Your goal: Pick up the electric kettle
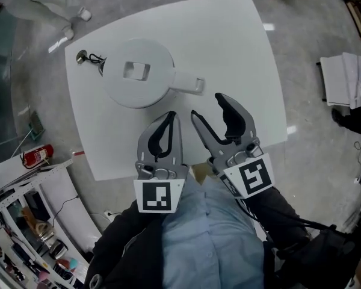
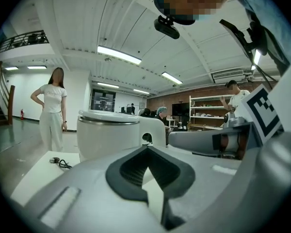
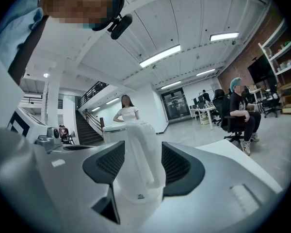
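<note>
Grey concrete floor [image 1: 313, 35] surrounds the white table [image 1: 240, 53] in front of you, with a red fire extinguisher [image 1: 36, 156] lying on the floor off its left corner. On the table stands the electric kettle [image 1: 138, 71], white and round, upright with its lid shut. Its handle [image 1: 189, 84] points toward you and slightly to your right. A dark cord [image 1: 90, 58] lies on the table just beside the kettle's far left side.

Your left gripper [image 1: 170, 118] sits near the table's front edge with its jaws brought together at the tips and nothing between them. Its own view confirms this: the dark pads [image 2: 131, 171] meet at a point, and the kettle [image 2: 109, 135] stands beyond them, apart from the gripper. A person [image 2: 51, 108] in white stands on the floor behind the table.

Your right gripper [image 1: 207, 107] lies just beside the left one, jaws spread wide. From the head view its tips are close to the handle's end. In the right gripper view the handle [image 3: 143, 154] stands in the gap between the two pads [image 3: 177, 166], and neither pad presses on it, so you hold nothing. A seated person [image 3: 240, 110] is visible far off to the right.
</note>
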{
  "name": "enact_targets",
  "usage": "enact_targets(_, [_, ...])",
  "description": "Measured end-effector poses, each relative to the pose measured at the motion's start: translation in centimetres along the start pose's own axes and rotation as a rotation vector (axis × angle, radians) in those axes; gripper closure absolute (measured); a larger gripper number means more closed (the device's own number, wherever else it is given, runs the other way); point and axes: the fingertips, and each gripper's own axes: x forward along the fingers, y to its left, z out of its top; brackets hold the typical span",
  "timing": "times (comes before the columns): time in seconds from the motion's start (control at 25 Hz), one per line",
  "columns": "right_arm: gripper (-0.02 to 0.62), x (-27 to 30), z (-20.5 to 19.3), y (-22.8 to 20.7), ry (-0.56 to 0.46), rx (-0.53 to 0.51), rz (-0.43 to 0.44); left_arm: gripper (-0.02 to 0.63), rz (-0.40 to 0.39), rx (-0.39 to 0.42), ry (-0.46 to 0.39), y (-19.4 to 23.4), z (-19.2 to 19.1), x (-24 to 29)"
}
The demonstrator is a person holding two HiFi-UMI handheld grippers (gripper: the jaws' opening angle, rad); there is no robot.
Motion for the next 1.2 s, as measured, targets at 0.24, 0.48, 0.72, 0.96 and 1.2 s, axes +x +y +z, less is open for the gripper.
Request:
enact_targets(0.24, [0.321,2.3,-1.7,-0.6,0.038,0.001,0.011,0.606,0.011,-0.010,0.024,1.3,-1.4,0.8])
enact_targets(0.48, [0.310,4.5,-2.5,-1.4,0.049,-0.024,0.018,0.606,0.002,-0.026,0.051,1.8,-2.6,1.4])
enact_targets(0.72, [0.305,6.2,-3.5,-1.7,0.024,-0.021,0.065,0.606,-0.013,-0.008,0.077,1.9,-4.5,1.7])
enact_targets(0.96, [0.313,6.8,-3.7,-1.8,-0.029,0.005,0.131,0.606,0.018,-0.019,0.089,2.5,-5.8,2.2])
enact_targets(1.2, [0.333,6.7,-3.4,-2.1,-0.040,-0.022,0.149,0.606,0.023,-0.019,0.089,2.8,-5.5,1.9])
